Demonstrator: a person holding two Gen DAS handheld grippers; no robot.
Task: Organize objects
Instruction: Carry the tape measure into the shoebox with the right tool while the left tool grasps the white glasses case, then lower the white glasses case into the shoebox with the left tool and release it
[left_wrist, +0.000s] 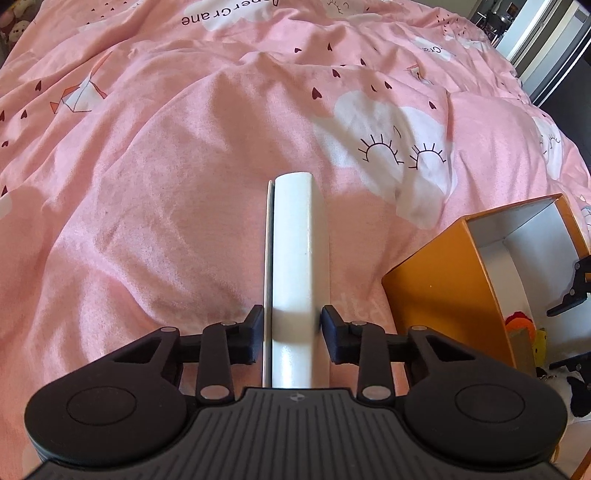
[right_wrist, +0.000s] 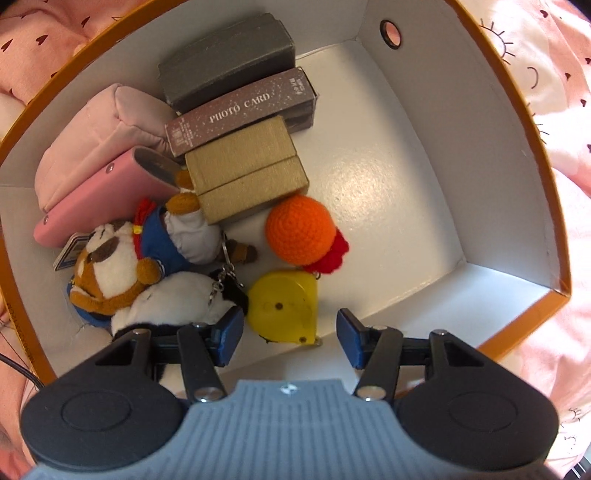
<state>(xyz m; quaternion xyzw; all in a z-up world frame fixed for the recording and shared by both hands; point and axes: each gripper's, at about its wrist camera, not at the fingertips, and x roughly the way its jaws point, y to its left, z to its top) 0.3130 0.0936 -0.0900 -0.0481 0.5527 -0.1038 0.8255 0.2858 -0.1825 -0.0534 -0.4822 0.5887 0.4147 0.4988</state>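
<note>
My left gripper is shut on a slim white box, which stands on its narrow edge over the pink bedcover; both pads press its sides. The orange storage box sits to its right. In the right wrist view my right gripper hangs open, pointing down into the orange box's white interior. A yellow tape measure lies on the floor just beyond and between its blue pads, which are clear of it. An orange crocheted ball lies beside the tape measure.
The box's left half holds a grey box, a "PHOTO CARD" box, a tan box, a pink pouch, a pink case and plush toys. Its right half shows bare white floor.
</note>
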